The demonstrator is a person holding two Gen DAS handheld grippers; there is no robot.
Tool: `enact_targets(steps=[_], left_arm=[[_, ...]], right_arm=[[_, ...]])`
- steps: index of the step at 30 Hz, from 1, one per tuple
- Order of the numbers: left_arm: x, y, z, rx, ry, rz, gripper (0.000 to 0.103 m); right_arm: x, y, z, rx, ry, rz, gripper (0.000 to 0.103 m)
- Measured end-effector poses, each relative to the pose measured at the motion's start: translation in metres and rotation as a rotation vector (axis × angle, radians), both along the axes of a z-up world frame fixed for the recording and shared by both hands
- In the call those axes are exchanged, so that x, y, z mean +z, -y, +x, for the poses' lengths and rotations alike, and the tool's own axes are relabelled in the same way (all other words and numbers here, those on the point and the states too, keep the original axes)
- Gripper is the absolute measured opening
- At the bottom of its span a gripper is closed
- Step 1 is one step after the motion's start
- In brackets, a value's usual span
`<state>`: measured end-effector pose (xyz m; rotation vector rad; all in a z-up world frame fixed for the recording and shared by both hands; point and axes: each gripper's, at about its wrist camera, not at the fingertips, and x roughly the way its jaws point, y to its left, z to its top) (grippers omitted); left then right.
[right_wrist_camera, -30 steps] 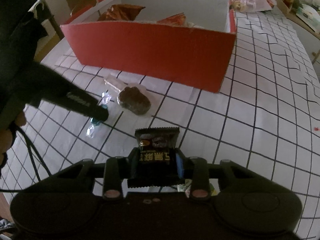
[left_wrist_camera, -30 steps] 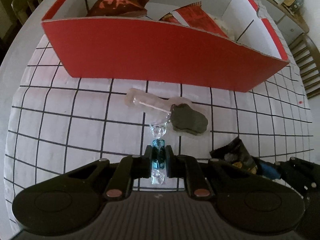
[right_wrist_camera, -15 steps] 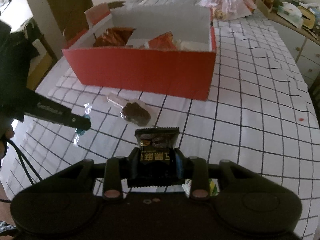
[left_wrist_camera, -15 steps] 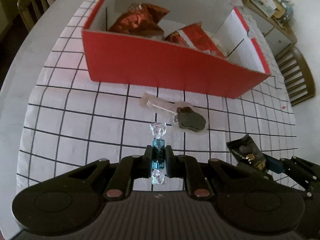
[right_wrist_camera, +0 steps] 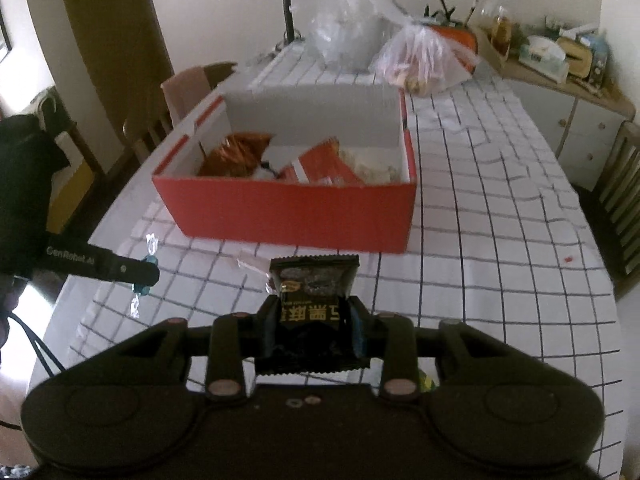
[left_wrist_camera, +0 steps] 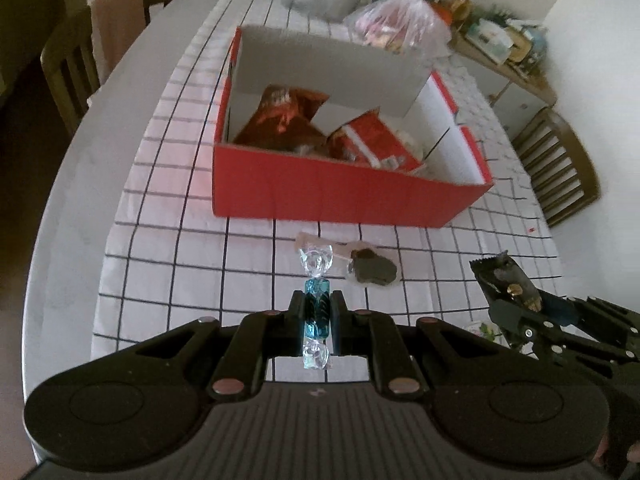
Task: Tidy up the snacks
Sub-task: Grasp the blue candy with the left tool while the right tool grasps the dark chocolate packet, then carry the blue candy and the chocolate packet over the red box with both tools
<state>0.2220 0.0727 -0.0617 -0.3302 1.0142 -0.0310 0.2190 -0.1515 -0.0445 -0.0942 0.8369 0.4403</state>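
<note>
Both grippers have risen from the table since a second ago, so more of the red box's inside now shows.

Red box [left_wrist_camera: 344,196] stands far across the checked tablecloth [left_wrist_camera: 168,264], snack bags already lying inside; a clear-wrapped dark snack [left_wrist_camera: 374,270] is left on the cloth just near of it. Right gripper [right_wrist_camera: 312,312] is clamped on a black snack packet [right_wrist_camera: 314,280]; left gripper [left_wrist_camera: 317,312] is pinched tight on a blue twist-wrapped candy [left_wrist_camera: 317,308]. Both point steeply downward, side by side, left one to the left. Judging by this, the carry is under way: next, travel over the near wall, then release inside.
</note>
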Motion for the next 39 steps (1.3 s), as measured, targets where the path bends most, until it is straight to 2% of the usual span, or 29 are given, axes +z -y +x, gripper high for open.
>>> enact_targets(steps=[12, 23, 30, 39], left_arm=[[0.043, -0.022, -0.005, -0.019, 0.126, 0.016, 0.012], [0.074, -0.015, 0.026, -0.054, 0.203, 0.054, 0.012], [0.078, -0.010, 0.065, -0.051, 0.192, 0.071, 0.012], [0.060, -0.003, 0.126, -0.039, 0.114, 0.099, 0.012]], right_arm=[[0.036, -0.023, -0.007, -0.019, 0.100, 0.015, 0.034], [0.061, -0.033, 0.020, -0.021, 0.166, 0.016, 0.034], [0.066, -0.031, 0.060, -0.003, 0.177, 0.016, 0.034], [0.049, -0.032, 0.126, 0.012, 0.129, 0.000, 0.034]])
